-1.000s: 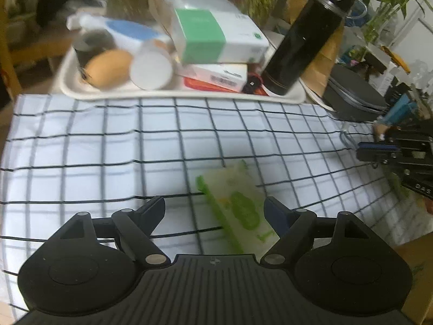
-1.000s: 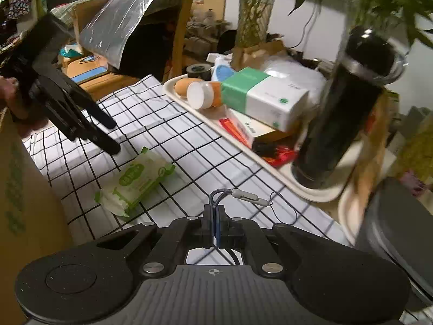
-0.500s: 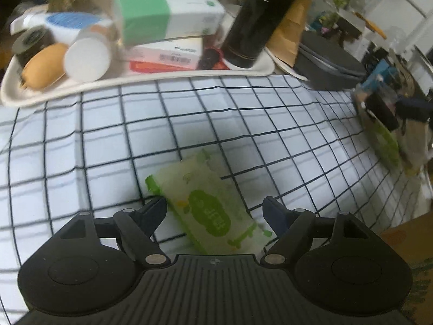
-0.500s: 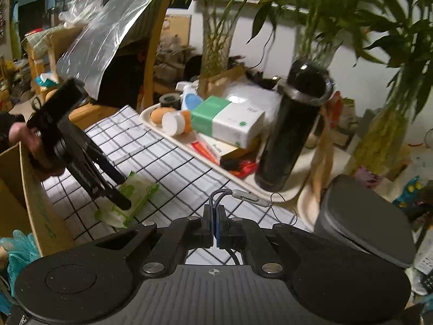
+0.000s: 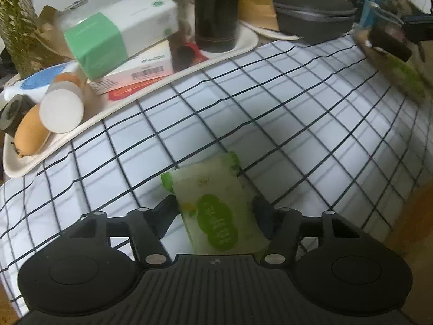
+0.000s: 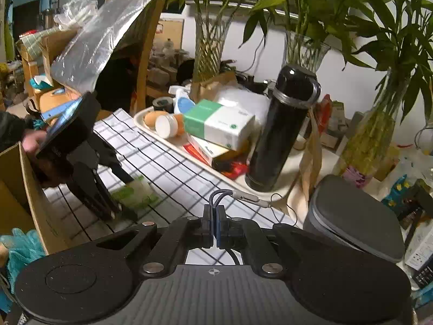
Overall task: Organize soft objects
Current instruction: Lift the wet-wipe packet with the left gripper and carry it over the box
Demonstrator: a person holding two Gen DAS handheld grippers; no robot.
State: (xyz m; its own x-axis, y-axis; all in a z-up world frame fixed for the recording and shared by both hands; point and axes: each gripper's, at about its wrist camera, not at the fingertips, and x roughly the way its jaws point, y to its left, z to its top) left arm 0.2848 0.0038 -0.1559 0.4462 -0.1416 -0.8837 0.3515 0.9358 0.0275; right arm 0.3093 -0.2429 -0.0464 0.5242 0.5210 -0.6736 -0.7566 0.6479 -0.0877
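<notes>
A green and white wipes pack (image 5: 216,211) lies flat on the checked cloth (image 5: 270,113). My left gripper (image 5: 213,203) points down over it with one finger on each long side. Its jaws are closing, and the pack shows no squeeze. In the right wrist view the left gripper (image 6: 108,189), held by a hand (image 6: 32,140), straddles the pack (image 6: 135,193) beside the cardboard box. My right gripper (image 6: 215,224) hangs above the cloth's near edge, shut on a thin grey-blue cord (image 6: 243,195) that trails off to the right.
Along the cloth's far side, a cream tray (image 5: 27,168) carries a green and white tissue box (image 5: 119,27), a jar, flat packets and a tall black flask (image 6: 281,130). A cardboard box (image 6: 29,189) with a teal thing inside stands left. A grey case (image 6: 351,216) and plant vases stand right.
The left gripper has come down and rolled over the wipes pack, and its jaws have narrowed around it. The right gripper rose with the cord, then held still.
</notes>
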